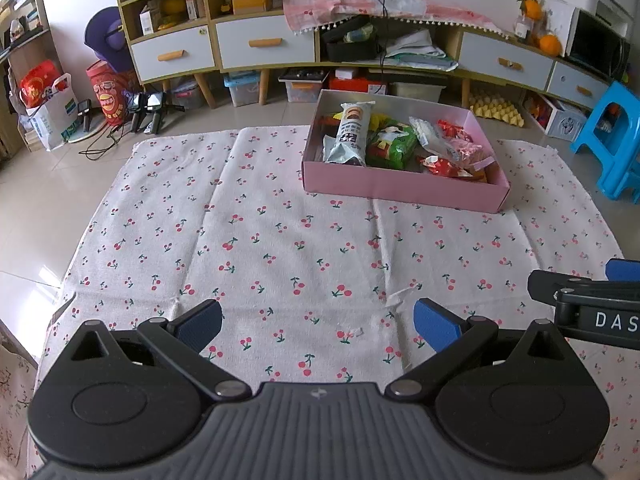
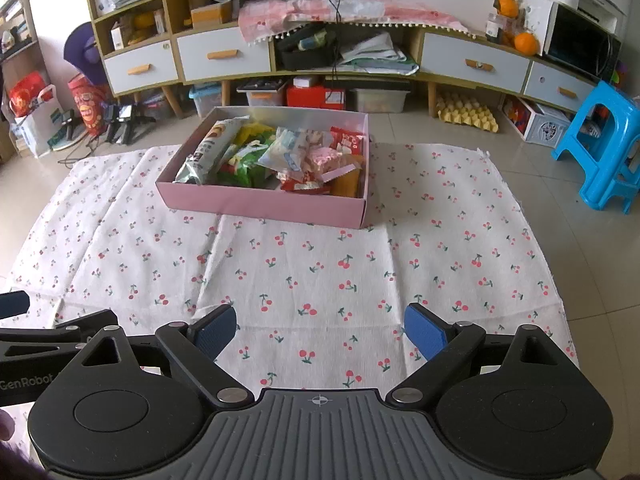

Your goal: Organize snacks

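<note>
A pink box (image 1: pixel 400 191) (image 2: pixel 260 202) sits on the far part of a cherry-print cloth (image 1: pixel 280 240) (image 2: pixel 320 272). It holds several snack packs: a long grey biscuit pack (image 1: pixel 352 132) (image 2: pixel 210 152) on its left side, a green pack (image 1: pixel 390 146) (image 2: pixel 244 164), a clear white pack (image 2: pixel 286 150) and red packs (image 1: pixel 444 168) (image 2: pixel 348 138). My left gripper (image 1: pixel 318 326) is open and empty above the near cloth. My right gripper (image 2: pixel 320 332) is open and empty too, well short of the box. Each gripper shows at the edge of the other's view.
A low cabinet with white drawers (image 1: pixel 264 46) (image 2: pixel 224 56) runs along the back wall, with storage bins beneath. A blue plastic stool (image 1: pixel 612 136) (image 2: pixel 600 140) stands on the tiled floor at the right. Bags (image 1: pixel 52 108) and cables lie at the left.
</note>
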Demonstrator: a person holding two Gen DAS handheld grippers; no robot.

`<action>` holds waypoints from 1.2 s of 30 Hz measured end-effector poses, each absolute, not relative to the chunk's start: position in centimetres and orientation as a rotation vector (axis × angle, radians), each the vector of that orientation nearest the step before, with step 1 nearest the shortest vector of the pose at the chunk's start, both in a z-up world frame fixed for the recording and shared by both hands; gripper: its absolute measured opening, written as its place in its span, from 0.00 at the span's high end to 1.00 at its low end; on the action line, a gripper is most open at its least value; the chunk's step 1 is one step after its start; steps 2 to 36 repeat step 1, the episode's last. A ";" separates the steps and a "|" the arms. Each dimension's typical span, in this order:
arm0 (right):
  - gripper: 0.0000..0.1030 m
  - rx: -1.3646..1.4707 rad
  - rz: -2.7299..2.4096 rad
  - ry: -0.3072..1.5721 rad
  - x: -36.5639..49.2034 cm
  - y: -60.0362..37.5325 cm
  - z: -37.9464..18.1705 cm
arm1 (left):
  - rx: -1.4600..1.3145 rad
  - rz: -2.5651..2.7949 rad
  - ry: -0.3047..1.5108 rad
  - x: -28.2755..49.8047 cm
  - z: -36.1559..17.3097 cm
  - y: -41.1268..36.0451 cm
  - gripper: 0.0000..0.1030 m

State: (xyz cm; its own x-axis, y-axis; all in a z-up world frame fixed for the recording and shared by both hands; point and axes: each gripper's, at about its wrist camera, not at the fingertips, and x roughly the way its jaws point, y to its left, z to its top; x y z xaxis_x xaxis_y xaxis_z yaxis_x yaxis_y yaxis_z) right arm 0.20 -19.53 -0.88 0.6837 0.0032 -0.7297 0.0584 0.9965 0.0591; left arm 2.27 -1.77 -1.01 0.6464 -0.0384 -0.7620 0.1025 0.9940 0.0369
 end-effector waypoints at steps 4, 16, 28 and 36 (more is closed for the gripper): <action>0.10 0.079 -0.030 0.819 0.3 -19.6 -0.9 | 0.078 -0.087 0.864 2.3 -1.1 -1.7 0.01; 0.10 0.079 -0.030 0.819 0.3 -19.6 -0.9 | 0.078 -0.087 0.864 2.3 -1.1 -1.7 0.01; 0.10 0.079 -0.030 0.819 0.3 -19.6 -0.9 | 0.078 -0.087 0.864 2.3 -1.1 -1.7 0.01; 0.10 0.079 -0.030 0.819 0.3 -19.6 -0.9 | 0.078 -0.087 0.864 2.3 -1.1 -1.7 0.01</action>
